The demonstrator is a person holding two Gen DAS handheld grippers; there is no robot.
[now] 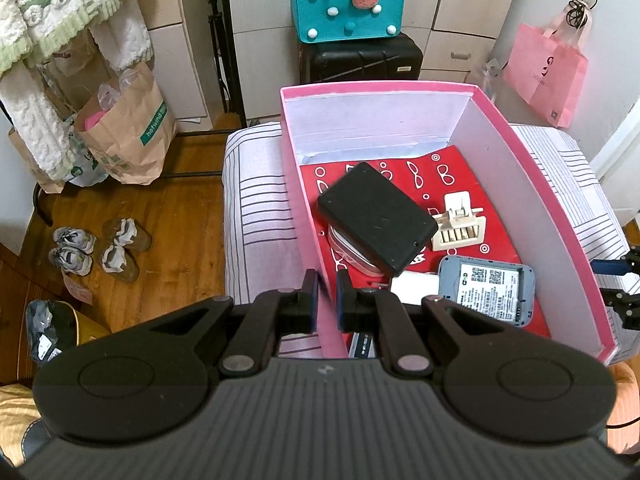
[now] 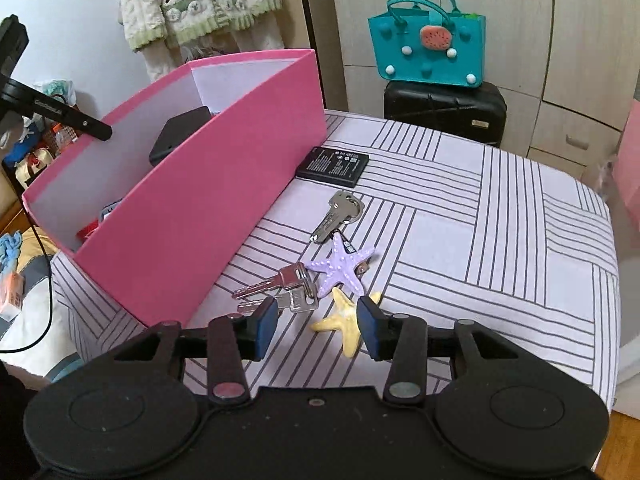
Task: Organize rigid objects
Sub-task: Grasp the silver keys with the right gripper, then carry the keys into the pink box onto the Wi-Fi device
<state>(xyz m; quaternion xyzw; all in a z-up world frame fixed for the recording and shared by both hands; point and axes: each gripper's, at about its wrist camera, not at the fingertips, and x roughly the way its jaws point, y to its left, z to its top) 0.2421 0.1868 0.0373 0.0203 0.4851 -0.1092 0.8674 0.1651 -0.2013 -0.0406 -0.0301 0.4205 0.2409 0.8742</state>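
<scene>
A pink box sits on the striped bed. It holds a black case, a beige clip and a grey router on a red sheet. My left gripper is shut on the box's near left wall, one finger on each side of it. The box's outer wall also shows in the right wrist view. My right gripper is open and empty, low over a yellow starfish, beside a purple starfish and keys. A black battery lies by the box.
A single key lies between the battery and the starfish. A black suitcase with a teal bag stands behind the bed. Shoes and paper bags are on the wooden floor to the left.
</scene>
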